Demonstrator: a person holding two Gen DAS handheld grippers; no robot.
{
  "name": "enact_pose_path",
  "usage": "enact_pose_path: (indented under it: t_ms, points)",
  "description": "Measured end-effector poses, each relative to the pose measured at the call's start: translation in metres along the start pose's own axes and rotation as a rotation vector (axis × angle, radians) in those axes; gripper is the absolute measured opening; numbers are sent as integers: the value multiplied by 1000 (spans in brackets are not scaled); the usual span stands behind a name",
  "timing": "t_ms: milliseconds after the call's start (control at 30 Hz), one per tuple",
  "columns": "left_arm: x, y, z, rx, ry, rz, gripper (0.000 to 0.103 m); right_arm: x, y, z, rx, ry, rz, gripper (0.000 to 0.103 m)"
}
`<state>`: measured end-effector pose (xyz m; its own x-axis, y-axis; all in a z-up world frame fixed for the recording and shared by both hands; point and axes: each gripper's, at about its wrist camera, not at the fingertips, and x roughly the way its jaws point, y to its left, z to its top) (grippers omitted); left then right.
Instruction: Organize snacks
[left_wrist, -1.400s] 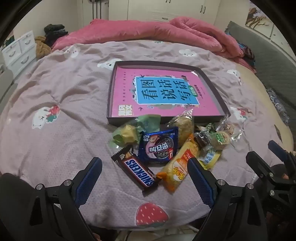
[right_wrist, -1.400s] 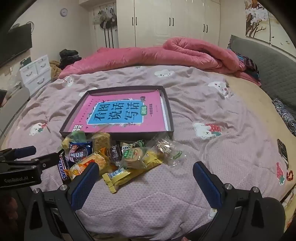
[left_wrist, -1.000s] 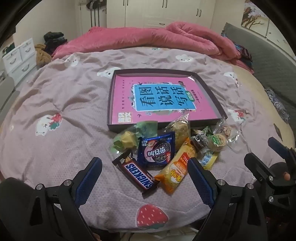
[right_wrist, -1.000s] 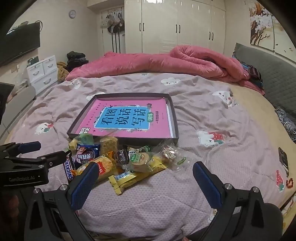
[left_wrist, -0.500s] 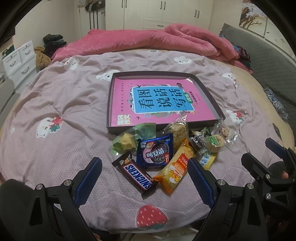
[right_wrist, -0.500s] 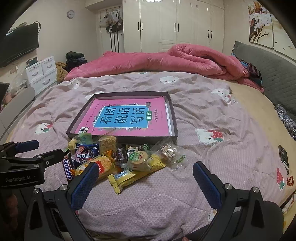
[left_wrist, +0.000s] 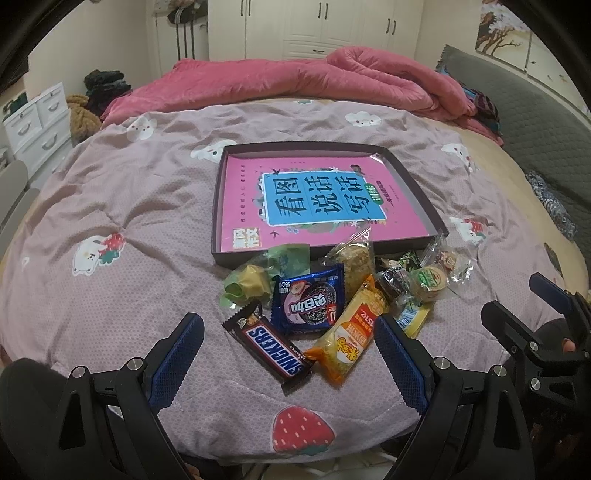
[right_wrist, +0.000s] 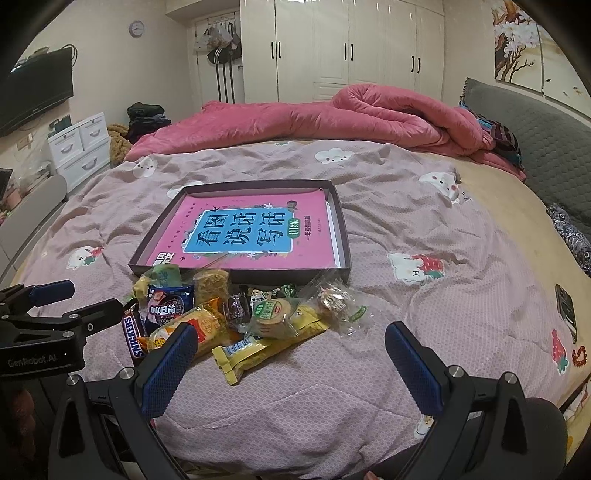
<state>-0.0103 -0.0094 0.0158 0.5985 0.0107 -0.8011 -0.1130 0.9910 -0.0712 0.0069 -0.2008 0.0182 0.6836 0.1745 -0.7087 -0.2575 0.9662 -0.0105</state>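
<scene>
A bedroom with white wardrobes and a rumpled pink duvet (right_wrist: 332, 118) frames a bed spread with a mauve cartoon-print sheet (left_wrist: 110, 206). On it lies a shallow dark tray (left_wrist: 421, 192) holding a pink book (left_wrist: 243, 199) whose blue panel bears large Chinese characters; the tray's long axis runs across the bed. The snacks sit in a heap on the sheet just in front of the tray's near wall, none inside it. The Snickers bar (left_wrist: 271, 345) lies at the near left of the heap, its long axis diagonal, one end toward the tray and the other toward the camera, the "SNICKERS" lettering plain to read. Beside it is a blue cookie packet (left_wrist: 310, 301) with Chinese writing, then an orange-yellow packet (left_wrist: 349, 339) slanting the other way, and a round green-labelled cake (right_wrist: 271, 317) over a long yellow packet (right_wrist: 266, 345). The left gripper (left_wrist: 288, 358) hovers over the Snickers end with jaws spread wide and nothing between them; the right gripper (right_wrist: 291, 360) hangs likewise released above the heap's right side. Compared with the earlier frames, both cameras are tilted up a little, showing more wardrobe, while the snacks lie unmoved.
</scene>
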Motion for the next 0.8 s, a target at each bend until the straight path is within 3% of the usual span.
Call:
enact_pose_path:
  t_ms: [800]
  points:
    - [0,-1,-2,3,4,1,93,1,-2,-1,1,5,-3,102]
